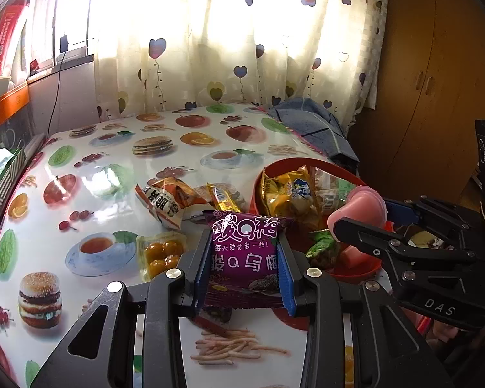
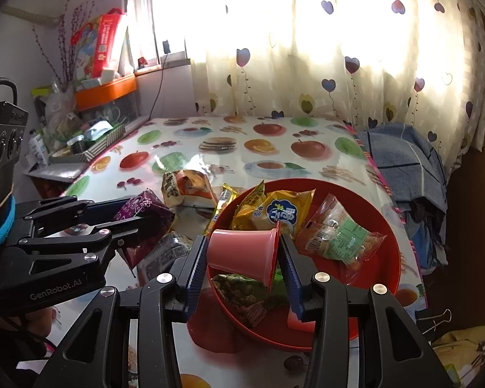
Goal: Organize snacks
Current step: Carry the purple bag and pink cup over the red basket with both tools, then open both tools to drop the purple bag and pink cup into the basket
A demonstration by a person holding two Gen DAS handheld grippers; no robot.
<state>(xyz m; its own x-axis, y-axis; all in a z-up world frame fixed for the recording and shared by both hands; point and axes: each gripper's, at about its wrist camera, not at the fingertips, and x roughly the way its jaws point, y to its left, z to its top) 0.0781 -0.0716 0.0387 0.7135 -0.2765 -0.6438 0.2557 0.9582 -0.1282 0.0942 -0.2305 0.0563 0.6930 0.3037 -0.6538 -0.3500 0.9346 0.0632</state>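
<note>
The left tongs (image 1: 244,258) are clenching a purple packet (image 1: 244,252) beside the bowl (image 2: 384,226). The right tongs (image 2: 242,258) are gripping a pink cup (image 2: 242,252) over it — both likely headed in, gathering snacks off the counter (image 1: 113,194).

The lower part of the purple snack packet (image 1: 242,258) sits behind the blue pads of the left hand-held gripper (image 1: 244,268), so its bottom print cannot be read. In the red bowl (image 2: 384,226), the green packet (image 2: 242,294) lies partly under the pink cup (image 2: 239,252) — its label is too blurred to read. The right hand-held gripper (image 2: 242,268) covers the bowl's near rim. Things in the striped tray (image 2: 90,152) at the surface's far left are too small to tell apart. The window behind the curtain (image 2: 339,48) is washed out — nothing shows through.
</note>
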